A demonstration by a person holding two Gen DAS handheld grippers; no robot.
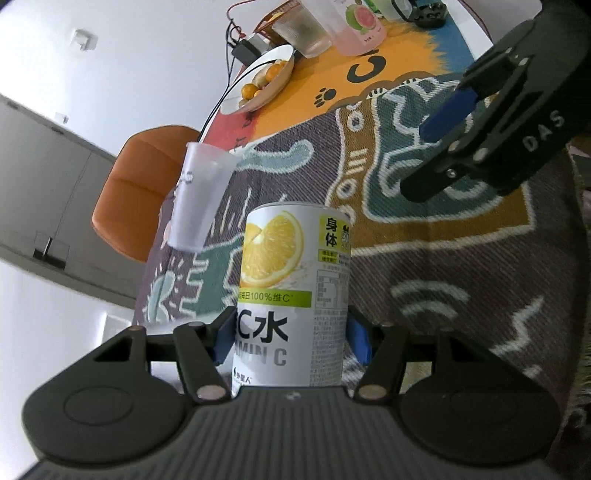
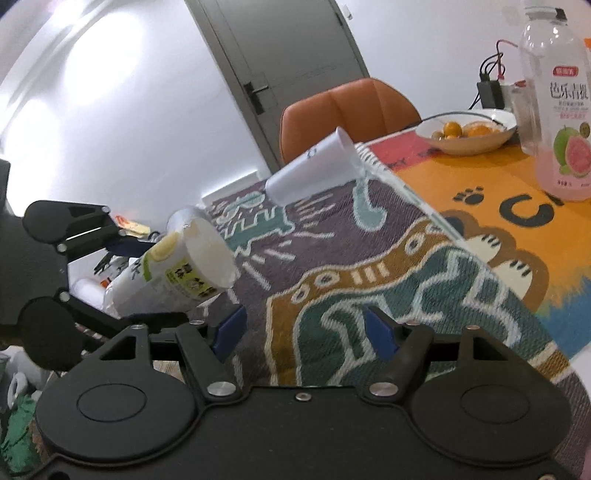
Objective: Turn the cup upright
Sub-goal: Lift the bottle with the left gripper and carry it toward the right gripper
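Note:
My left gripper (image 1: pixel 291 338) is shut on a white lemon-print cup (image 1: pixel 293 291) and holds it in the air, tilted, above the patterned cloth (image 1: pixel 424 266). In the right wrist view the cup (image 2: pixel 177 273) shows its open mouth at the left, with the left gripper behind it. My right gripper (image 2: pixel 304 326) is open and empty over the cloth; it also shows at the upper right of the left wrist view (image 1: pixel 424 162). A frosted plastic cup (image 2: pixel 314 166) stands mouth-down near the cloth's far edge (image 1: pixel 201 195).
A bowl of oranges (image 2: pixel 467 133), a guava drink bottle (image 2: pixel 557 107) and a charger with cables (image 2: pixel 491 90) stand on the orange mat (image 2: pixel 491 177) at the far side. An orange chair (image 2: pixel 343 110) stands beyond the table. A clear container (image 1: pixel 303 29) is near the bowl.

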